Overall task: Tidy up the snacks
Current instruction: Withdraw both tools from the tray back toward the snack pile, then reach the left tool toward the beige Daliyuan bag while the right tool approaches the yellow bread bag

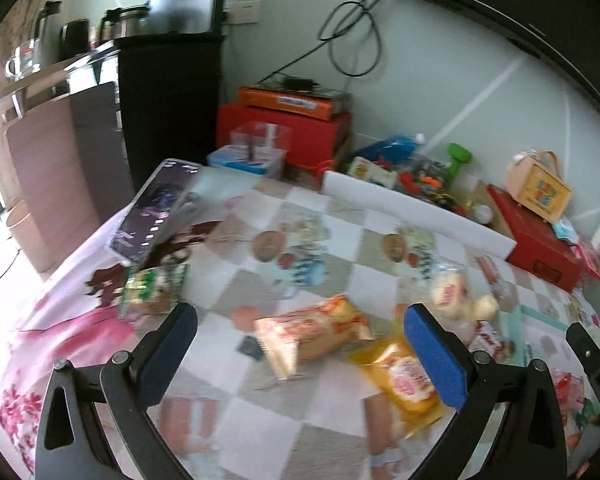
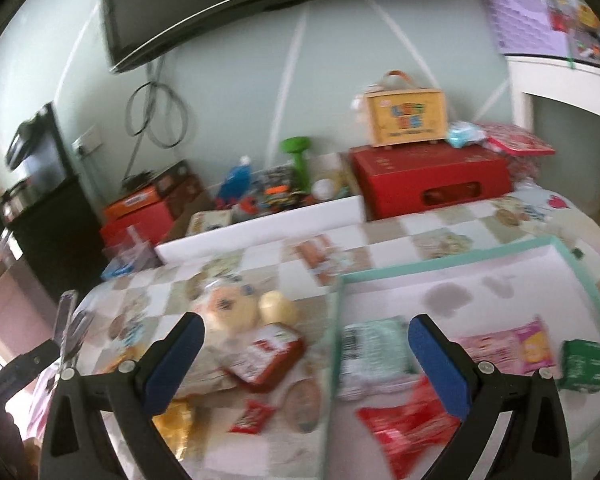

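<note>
My left gripper (image 1: 300,316) hangs open above the checked tablecloth, with an orange snack packet (image 1: 312,330) lying between its fingers and a yellow packet (image 1: 404,380) by the right finger. A green packet (image 1: 154,290) lies at the left, a clear bag of round buns (image 1: 456,294) at the right. My right gripper (image 2: 306,328) is open and empty over the edge of a mint-rimmed white tray (image 2: 452,256). In the tray lie a pale green packet (image 2: 370,354), a red packet (image 2: 404,428), a pink packet (image 2: 508,350) and a green box (image 2: 588,364). Left of the tray sit a bun bag (image 2: 228,308) and a red packet (image 2: 266,356).
A red box (image 2: 428,180) with a small yellow case (image 2: 406,120) on it stands at the back, beside a white foam strip (image 2: 260,232) and toy clutter. A dark book (image 1: 156,208) lies at the table's left corner. A black cabinet (image 1: 168,100) stands beyond it.
</note>
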A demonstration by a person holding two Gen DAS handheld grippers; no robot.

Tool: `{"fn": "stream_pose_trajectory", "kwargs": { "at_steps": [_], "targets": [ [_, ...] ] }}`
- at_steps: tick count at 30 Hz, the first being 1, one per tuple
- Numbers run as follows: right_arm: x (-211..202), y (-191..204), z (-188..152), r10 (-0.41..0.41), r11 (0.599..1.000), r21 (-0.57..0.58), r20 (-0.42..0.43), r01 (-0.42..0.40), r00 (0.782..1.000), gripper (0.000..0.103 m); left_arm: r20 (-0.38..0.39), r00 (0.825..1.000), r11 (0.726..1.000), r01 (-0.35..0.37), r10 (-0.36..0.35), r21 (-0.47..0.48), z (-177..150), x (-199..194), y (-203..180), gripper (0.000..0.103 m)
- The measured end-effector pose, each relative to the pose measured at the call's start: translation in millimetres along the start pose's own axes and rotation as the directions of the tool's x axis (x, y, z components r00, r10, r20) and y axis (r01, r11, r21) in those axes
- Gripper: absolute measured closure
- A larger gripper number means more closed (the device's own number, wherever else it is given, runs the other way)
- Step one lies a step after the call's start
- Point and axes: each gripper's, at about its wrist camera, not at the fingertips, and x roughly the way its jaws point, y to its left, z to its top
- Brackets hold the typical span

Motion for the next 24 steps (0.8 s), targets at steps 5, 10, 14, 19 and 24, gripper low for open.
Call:
{"fn": "stream_pose_trajectory", "kwargs": {
  "at_steps": [5, 10, 14, 19, 24],
  "targets": [
    [11.8, 34.2, -14.1, 0.079, 0.995, -0.056, -0.057, -0.083, 0.995, 0.000, -0.018, 1.000, 1.000, -0.025, 0.025, 0.005, -2.3, 1.8, 13.6, 0.000],
    [22.9, 61.2, -28.8, 0.104, 0.987, -0.111, -0.100, -0.115, 0.990, 0.000, -0.043, 0.999, 0.999, -0.031, 0.032, 0.016, -5.8, 5.5, 19.7, 0.000],
    [34.1, 76.8, -41.1, 0.121, 0.981, -0.133, -0.150, -0.141, 0.981, 0.000, -0.060, 0.997, 0.999, -0.047, 0.048, 0.020, -8.0, 8.7, 23.9, 0.000],
    [49.7, 88.0, -54.8, 0.174, 0.973, -0.106, -0.241, -0.204, 0.955, 0.000, -0.072, 0.996, 0.998, -0.061, 0.061, 0.004, -10.2, 14.8, 30.0, 0.000],
    [61.2, 87.7, -63.5, 0.192, 0.973, -0.064, -0.295, -0.220, 0.936, 0.000, -0.100, 0.994, 0.998, -0.055, 0.054, -0.007, -12.7, 30.3, 30.3, 0.000]
  ]
}}
